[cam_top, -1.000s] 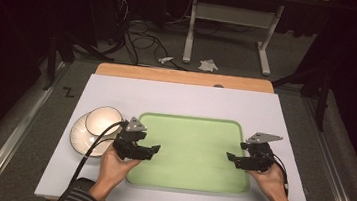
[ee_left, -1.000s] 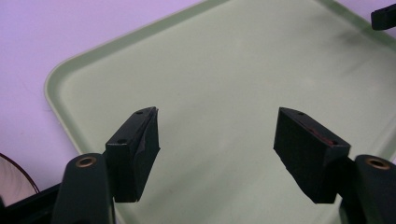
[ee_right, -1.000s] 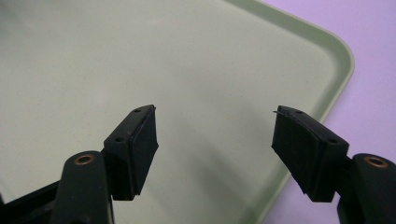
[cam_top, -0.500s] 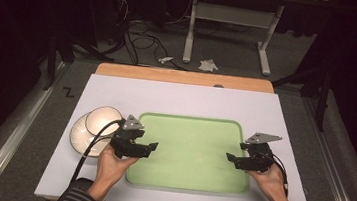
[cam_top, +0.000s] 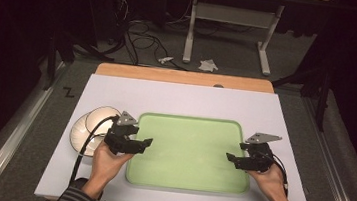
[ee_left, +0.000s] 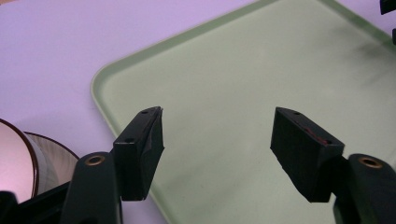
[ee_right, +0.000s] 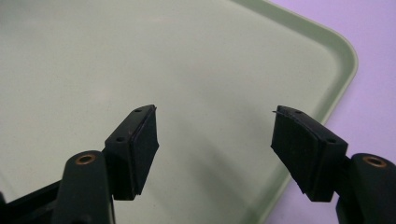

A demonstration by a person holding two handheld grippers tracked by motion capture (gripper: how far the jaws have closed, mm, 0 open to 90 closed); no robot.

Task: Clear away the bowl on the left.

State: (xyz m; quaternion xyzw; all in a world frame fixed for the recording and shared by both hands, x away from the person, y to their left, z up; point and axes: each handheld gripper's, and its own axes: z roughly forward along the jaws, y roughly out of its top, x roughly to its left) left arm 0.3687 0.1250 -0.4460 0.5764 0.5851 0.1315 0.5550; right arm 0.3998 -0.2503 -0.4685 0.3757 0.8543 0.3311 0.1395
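From the high view, the left tool [cam_top: 146, 142] and right tool [cam_top: 231, 159] hover over opposite edges of the green tray [cam_top: 185, 184] on the worktop [cam_top: 181, 98], with stacked bowls [cam_top: 88, 124] just left of it. In the left gripper view the left tool has just been narrowing slightly yet is released with nothing between its jaws, so it should swing toward the bowls [ee_left: 28, 158] and straddle a rim squarely. In the right gripper view the right tool [ee_right: 215, 122] is likewise released above the tray [ee_right: 345, 60].

Left claw [cam_top: 148, 141] and right claw [cam_top: 230, 157], jaws apparently wide, empty.

Pale green tray [cam_top: 188, 152]: rectangular, rounded corners, raised rim, flat on white table mat, long side facing person.
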